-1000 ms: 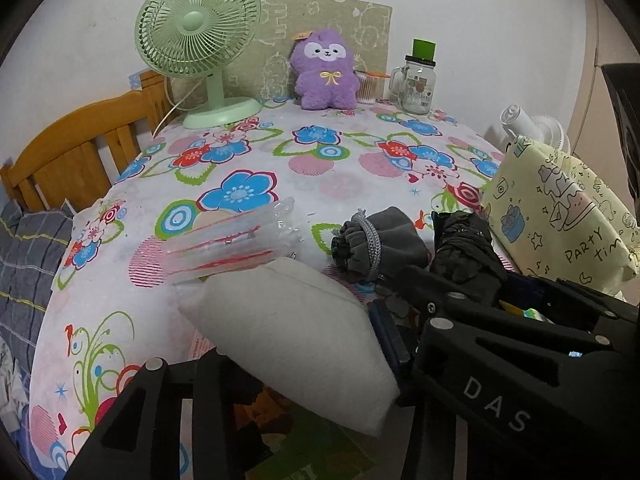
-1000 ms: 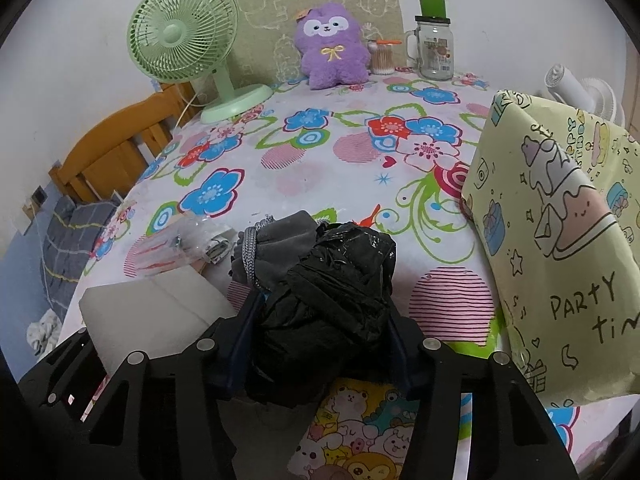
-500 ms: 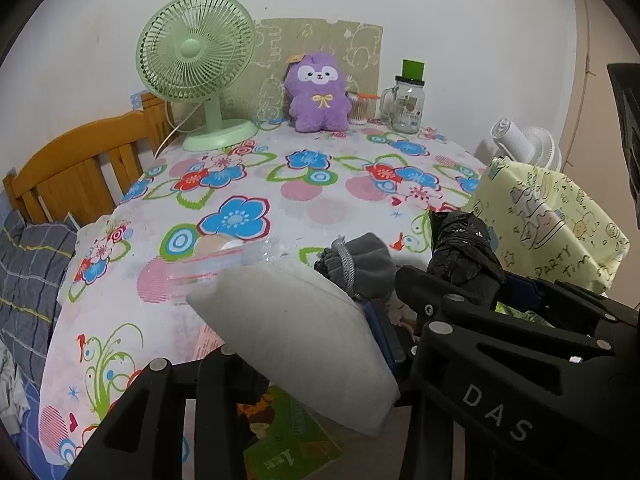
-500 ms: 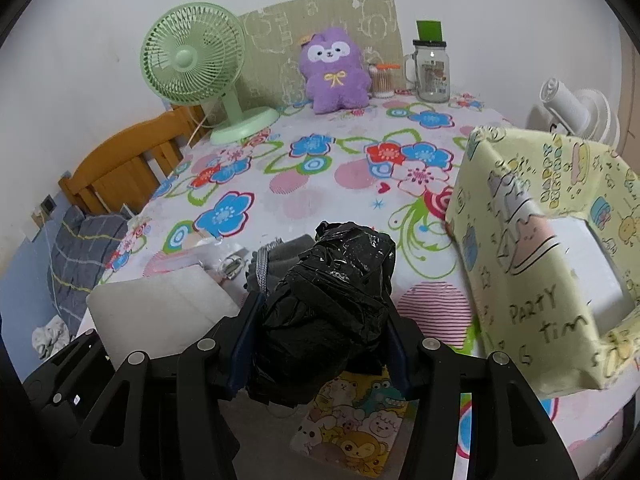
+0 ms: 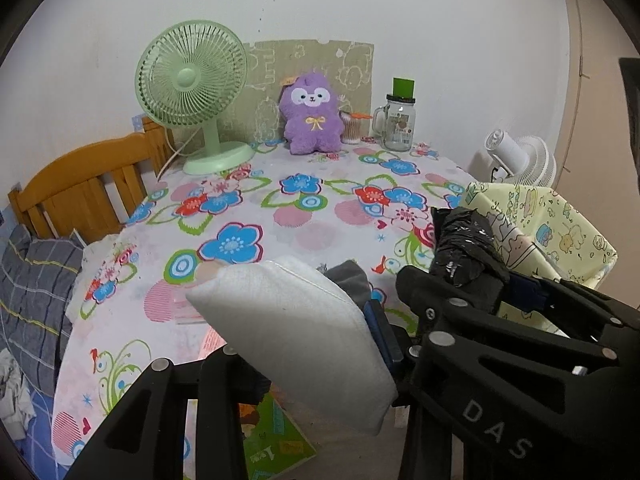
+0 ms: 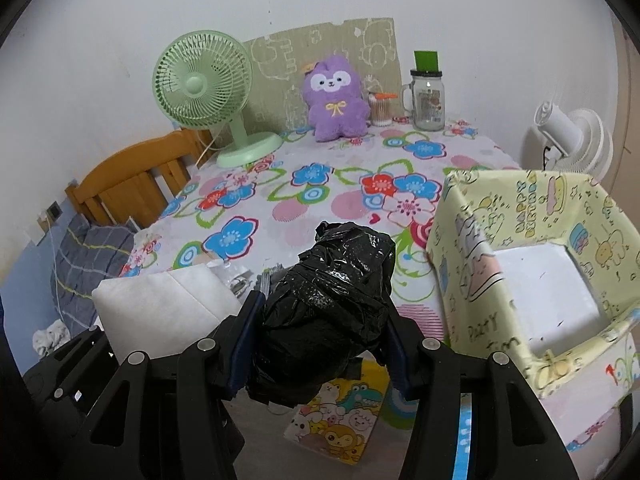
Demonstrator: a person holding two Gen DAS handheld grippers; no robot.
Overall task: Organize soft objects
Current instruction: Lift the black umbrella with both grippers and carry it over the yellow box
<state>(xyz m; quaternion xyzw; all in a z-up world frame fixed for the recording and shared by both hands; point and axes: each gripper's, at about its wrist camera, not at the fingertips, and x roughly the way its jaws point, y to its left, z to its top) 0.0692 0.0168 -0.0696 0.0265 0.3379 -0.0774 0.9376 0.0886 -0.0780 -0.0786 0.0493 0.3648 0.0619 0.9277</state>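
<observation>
My left gripper (image 5: 304,344) is shut on a white folded cloth (image 5: 296,328) and holds it above the table's near edge. My right gripper (image 6: 320,336) is shut on a crumpled black plastic bag (image 6: 332,304) and holds it in the air, left of the yellow patterned box (image 6: 472,248); the box's white inside shows. The bag (image 5: 464,244) and the box (image 5: 560,236) also show in the left wrist view. The cloth (image 6: 160,304) shows in the right wrist view. A grey fabric item (image 5: 352,276) lies on the table, mostly hidden behind the cloth.
On the flowered tablecloth (image 5: 312,208) at the back stand a green fan (image 5: 192,92), a purple plush toy (image 5: 312,116) and a glass jar (image 5: 398,124). A wooden bed frame (image 5: 80,184) is at left. A white fan (image 6: 568,136) is at right. Picture books (image 6: 340,424) lie below.
Both grippers have risen and pulled back with their loads. The box's open top has come into the right wrist view. The clear packet on the table is now hidden behind the cloth.
</observation>
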